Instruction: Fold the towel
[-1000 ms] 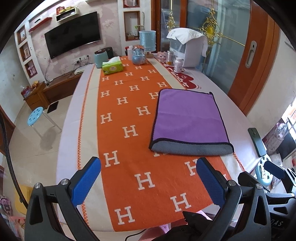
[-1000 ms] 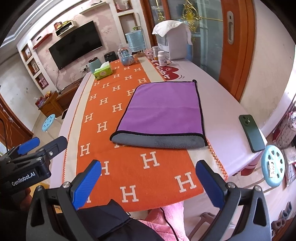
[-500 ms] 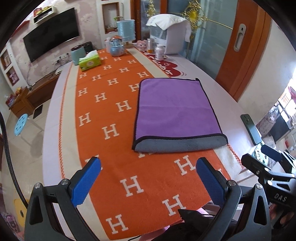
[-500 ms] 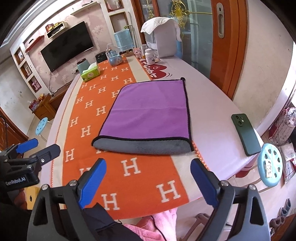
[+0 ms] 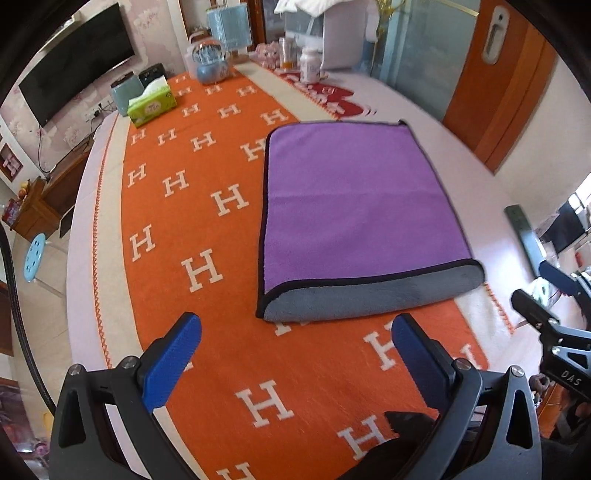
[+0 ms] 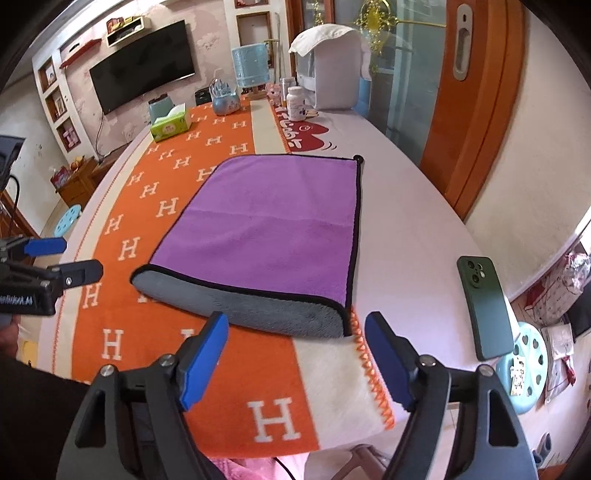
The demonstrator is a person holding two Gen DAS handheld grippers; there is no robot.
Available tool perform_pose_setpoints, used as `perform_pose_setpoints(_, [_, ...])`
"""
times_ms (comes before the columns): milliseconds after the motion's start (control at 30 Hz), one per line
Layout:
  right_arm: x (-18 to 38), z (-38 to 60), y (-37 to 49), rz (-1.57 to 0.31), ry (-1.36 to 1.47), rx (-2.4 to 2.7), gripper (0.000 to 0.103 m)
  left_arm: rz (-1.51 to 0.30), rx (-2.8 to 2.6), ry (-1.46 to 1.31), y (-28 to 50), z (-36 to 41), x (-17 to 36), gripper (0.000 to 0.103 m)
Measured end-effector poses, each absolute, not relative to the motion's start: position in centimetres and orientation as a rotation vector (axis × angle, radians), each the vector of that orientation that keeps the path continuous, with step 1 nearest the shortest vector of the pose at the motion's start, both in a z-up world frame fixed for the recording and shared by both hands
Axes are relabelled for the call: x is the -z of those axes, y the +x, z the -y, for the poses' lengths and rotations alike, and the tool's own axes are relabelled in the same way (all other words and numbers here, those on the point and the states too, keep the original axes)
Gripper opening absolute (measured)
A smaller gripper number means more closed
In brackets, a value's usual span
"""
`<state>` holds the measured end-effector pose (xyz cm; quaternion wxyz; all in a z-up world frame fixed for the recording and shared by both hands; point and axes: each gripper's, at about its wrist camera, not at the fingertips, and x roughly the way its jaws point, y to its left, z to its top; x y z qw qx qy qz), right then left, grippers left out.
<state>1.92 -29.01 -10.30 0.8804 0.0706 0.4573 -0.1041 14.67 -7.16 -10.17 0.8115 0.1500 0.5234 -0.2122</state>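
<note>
A purple towel [image 5: 354, 199] with black trim and a grey underside lies folded in half on the orange H-patterned runner [image 5: 184, 236]; its grey fold edge faces me. It also shows in the right wrist view [image 6: 273, 236]. My left gripper [image 5: 295, 350] is open and empty, just short of the fold's left corner. My right gripper [image 6: 295, 350] is open and empty, just short of the fold's right corner. Each gripper shows at the edge of the other's view.
A dark green phone [image 6: 484, 306] lies on the table to the right of the towel. At the far end stand a green tissue box [image 5: 151, 105], a blue lamp [image 5: 227, 31], bottles [image 6: 295, 103] and a white appliance [image 6: 332, 70]. The table edge is close on the right.
Both grippers have moved forward and down toward the towel's near fold edge. The right gripper's jaws have narrowed somewhat. The towel has not moved.
</note>
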Motion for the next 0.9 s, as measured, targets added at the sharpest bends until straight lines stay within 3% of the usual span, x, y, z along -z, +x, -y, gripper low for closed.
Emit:
perform_pose_setpoints(433, [14.6,32.5,5.9,-1.069,0.133,0.133,0.060,-1.286,0.444,0.388,19.7,9.2,17.1,0.102])
perform_pose_setpoints(900, [17.7,34.3,8.2,-1.172,0.163,0.069,0.047,-1.410,0.515,0.341,23.3,9.7,21.2,0.102])
